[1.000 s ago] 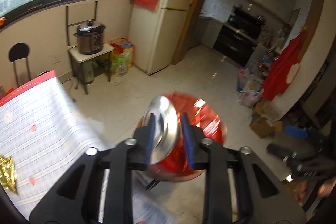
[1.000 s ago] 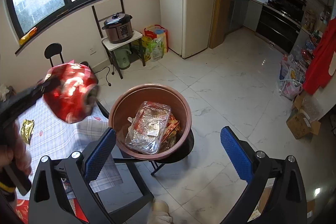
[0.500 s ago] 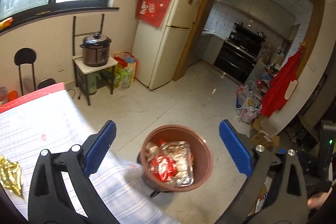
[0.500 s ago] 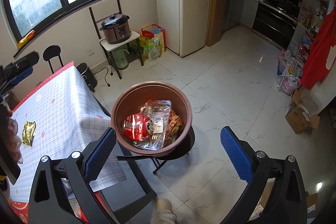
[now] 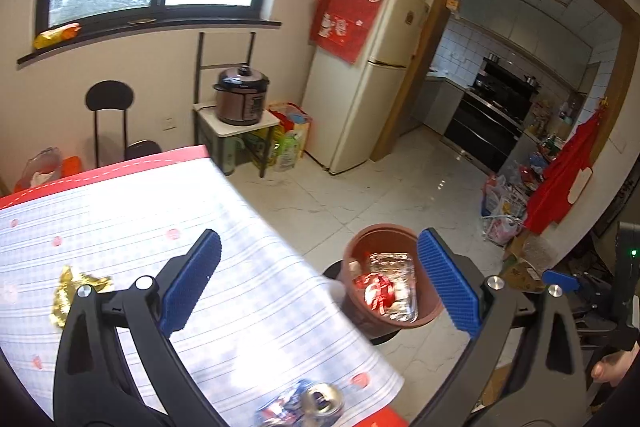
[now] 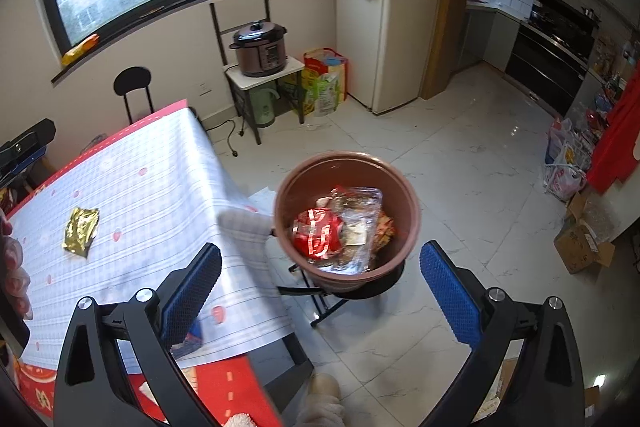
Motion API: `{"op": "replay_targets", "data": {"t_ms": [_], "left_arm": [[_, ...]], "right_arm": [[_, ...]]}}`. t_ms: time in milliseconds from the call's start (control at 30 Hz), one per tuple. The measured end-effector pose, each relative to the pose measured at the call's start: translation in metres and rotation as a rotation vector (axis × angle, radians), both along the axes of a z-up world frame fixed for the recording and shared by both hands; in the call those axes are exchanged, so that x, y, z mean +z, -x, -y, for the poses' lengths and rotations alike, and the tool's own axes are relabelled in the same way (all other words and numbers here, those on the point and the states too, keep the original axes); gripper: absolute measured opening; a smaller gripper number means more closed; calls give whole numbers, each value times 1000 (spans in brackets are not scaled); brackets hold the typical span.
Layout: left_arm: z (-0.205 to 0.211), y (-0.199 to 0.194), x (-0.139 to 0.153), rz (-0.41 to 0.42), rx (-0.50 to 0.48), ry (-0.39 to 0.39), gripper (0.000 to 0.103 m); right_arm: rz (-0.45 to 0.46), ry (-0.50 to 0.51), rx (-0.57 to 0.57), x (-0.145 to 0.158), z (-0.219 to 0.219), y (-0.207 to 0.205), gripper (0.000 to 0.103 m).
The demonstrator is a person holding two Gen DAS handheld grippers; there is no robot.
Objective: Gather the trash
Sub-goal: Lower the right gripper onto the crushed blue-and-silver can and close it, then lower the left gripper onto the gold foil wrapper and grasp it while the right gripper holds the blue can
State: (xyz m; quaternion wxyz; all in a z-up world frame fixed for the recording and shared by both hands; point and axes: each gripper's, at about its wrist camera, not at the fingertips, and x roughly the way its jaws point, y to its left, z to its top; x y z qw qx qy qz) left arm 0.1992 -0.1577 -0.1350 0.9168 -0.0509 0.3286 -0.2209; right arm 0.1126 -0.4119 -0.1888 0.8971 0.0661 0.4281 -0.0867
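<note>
A brown round trash bin stands on a black stool beside the table. It holds a crushed red can and clear plastic wrappers. A gold foil wrapper lies on the checked tablecloth. A crushed blue can lies at the table's near edge, below my left gripper, which is open and empty over the table corner. My right gripper is open and empty in front of the bin.
A black chair stands behind the table. A side table with a pressure cooker and bags stands by the fridge. White tiled floor stretches toward the kitchen. Boxes and bags lie at the right wall.
My left gripper opened and let the red can go; the can now lies in the bin. The left gripper has pulled back over the table. The right gripper shifted left slightly.
</note>
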Motion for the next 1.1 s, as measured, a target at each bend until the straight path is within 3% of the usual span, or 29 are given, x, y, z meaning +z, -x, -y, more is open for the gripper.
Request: {"op": "replay_targets", "data": {"t_ms": [433, 600, 767, 833, 900, 1100], "left_arm": [[-118, 37, -23, -45, 112, -34, 97], [-156, 53, -45, -77, 161, -73, 97], [-192, 70, -70, -92, 197, -97, 97], [-205, 76, -79, -97, 207, -105, 97], [-218, 81, -88, -111, 220, -108, 97], [-251, 90, -116, -170, 279, -132, 97]], "right_arm": [[-44, -26, 104, -20, -92, 2, 98], [-71, -105, 204, -51, -132, 3, 98], [-97, -117, 258, -86, -163, 2, 98], [-109, -107, 253, -105, -168, 0, 90], [-142, -102, 253, -125, -173, -3, 73], [-192, -131, 195, -171, -178, -13, 64]]}}
